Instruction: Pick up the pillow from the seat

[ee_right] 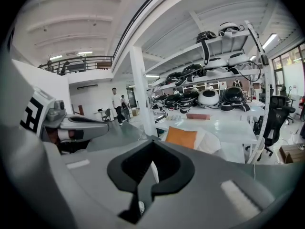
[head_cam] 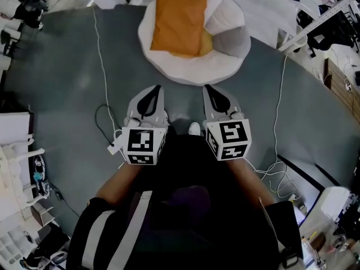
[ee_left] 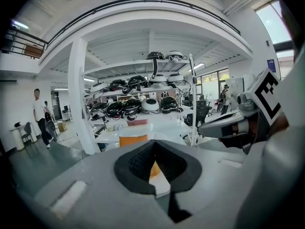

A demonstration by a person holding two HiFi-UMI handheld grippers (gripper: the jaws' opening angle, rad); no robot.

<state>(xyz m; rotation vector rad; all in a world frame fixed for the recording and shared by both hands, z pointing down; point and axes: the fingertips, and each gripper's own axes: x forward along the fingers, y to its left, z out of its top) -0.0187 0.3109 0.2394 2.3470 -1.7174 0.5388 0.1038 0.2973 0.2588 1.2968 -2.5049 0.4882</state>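
In the head view, a grey carpeted floor (head_cam: pixel 73 66) is shown, with white cables (head_cam: pixel 100 61) trailed across it and cluttered desks lined along its edges. A round white seat (head_cam: pixel 188 71) is set on the floor ahead, and the orange pillow (head_cam: pixel 180 21) is laid on it. The left gripper (head_cam: pixel 155 89) and right gripper (head_cam: pixel 209 89) are held side by side above the carpet, short of the seat and apart from the pillow.

In the left gripper view, its jaws are pressed together with nothing between them. Beyond them are seen the pillow, a white column (ee_left: pixel 78 94), a rack of helmets (ee_left: pixel 143 87) and a person (ee_left: pixel 40 116) at the far left.

In the right gripper view, the jaws are likewise closed and empty. The pillow is seen ahead on the seat, under an upper railing (ee_right: pixel 81 63), and a black office chair (ee_right: pixel 276 113) is placed at the right.
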